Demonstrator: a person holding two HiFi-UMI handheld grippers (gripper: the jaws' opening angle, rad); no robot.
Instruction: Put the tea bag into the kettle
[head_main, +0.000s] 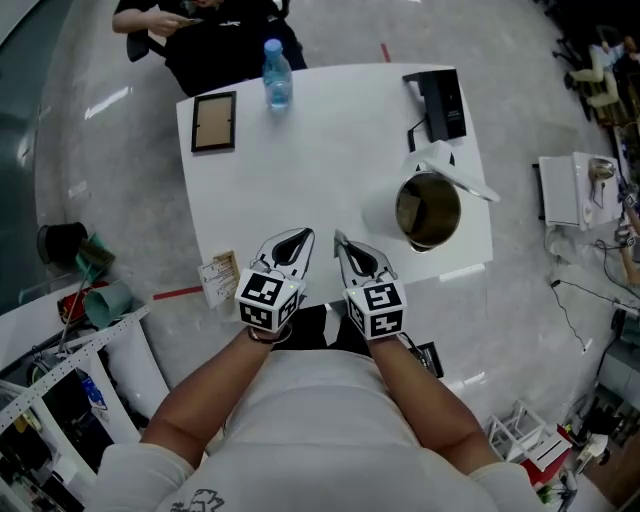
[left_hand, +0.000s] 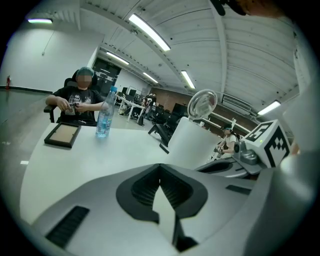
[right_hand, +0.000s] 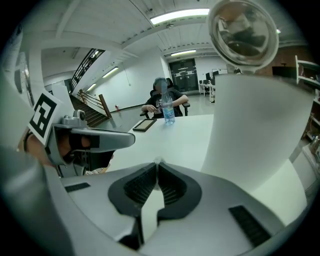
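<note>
Cropped by the head view's top edge: the seated person (head_main: 200, 25), face masked in both gripper views. Too dark inside the kettle (head_main: 428, 212) to tell any contents. Too small to read: print on the small packet (head_main: 219, 279) at the table's (head_main: 330, 140) left edge; unclear whether lying on it or beyond it. Hidden beneath the left gripper (head_main: 296, 240) and right gripper (head_main: 345, 248): the table's near edge.

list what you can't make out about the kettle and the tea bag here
- kettle contents: head view, the inside is too dark; both gripper views, its own white wall hides the inside.
- tea bag print: head view, too small to read.
- tea bag itself: left gripper view, outside the frame.
</note>
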